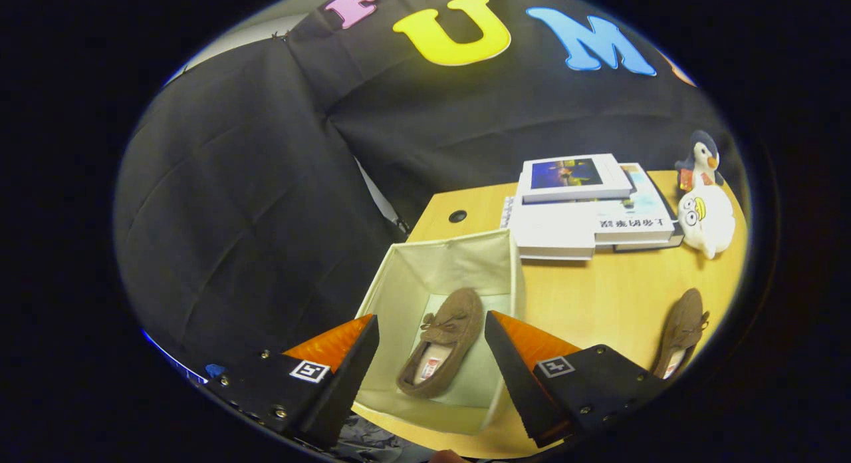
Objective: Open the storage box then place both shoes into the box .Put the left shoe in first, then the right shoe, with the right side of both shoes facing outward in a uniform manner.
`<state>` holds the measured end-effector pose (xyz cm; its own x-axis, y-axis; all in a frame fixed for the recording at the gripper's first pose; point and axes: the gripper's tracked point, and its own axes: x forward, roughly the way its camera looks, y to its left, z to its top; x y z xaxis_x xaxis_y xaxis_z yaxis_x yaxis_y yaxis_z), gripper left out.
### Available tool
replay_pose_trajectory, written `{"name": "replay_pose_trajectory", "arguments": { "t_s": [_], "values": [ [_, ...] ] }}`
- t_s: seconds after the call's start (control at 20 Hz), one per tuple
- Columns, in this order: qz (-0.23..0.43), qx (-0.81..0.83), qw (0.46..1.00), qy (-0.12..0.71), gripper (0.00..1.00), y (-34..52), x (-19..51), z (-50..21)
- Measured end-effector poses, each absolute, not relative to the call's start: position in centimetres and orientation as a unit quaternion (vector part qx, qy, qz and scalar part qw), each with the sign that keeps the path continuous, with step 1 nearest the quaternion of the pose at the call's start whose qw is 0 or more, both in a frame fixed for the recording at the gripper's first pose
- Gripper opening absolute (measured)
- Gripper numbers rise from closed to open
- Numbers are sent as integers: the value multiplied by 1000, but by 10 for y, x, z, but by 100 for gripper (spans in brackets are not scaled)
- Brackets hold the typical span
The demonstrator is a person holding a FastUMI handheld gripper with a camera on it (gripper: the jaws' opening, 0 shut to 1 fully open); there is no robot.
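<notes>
One shoe (440,342) already lies inside the storage box (399,297), sole down on the box floor, toe toward the far wall. The second shoe (681,330) sits on the bench (598,297), well to the right of the box and near the bench's front edge. Your hand-held gripper (432,356) hangs above the box with its fingers spread wide apart and nothing between them; the boxed shoe shows in the gap below.

Your risks from here, as I judge them:

- The box looks like soft fabric with thin walls. Swing right too low and a finger may catch the right wall, dragging or folding the box.
- The shoe outside the box is low and soft-sided. Pinch it at the collar edge and it could fold, twist or slip out on the way back to the box.
- The boxed shoe takes up the middle of the floor. Lower the second shoe carelessly and it may land on top of it or knock it askew, spoiling the matching orientation.
- The books (585,210) and plush toys (705,217) stand beyond the box, to its right; keep a wide swing clear of them.
</notes>
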<state>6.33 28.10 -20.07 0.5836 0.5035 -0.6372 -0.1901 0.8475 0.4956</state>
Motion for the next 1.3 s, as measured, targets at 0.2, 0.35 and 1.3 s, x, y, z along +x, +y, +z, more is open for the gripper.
{"name": "replay_pose_trajectory", "arguments": {
  "t_s": [0.2, 0.35, 1.3],
  "values": [
    [171, 153, 889, 396, 98, 214, 59, -200],
    [149, 129, 899, 392, 98, 165, 51, -205],
    [29, 41, 885, 463, 98, -29, -39, -315]
  ]
}}
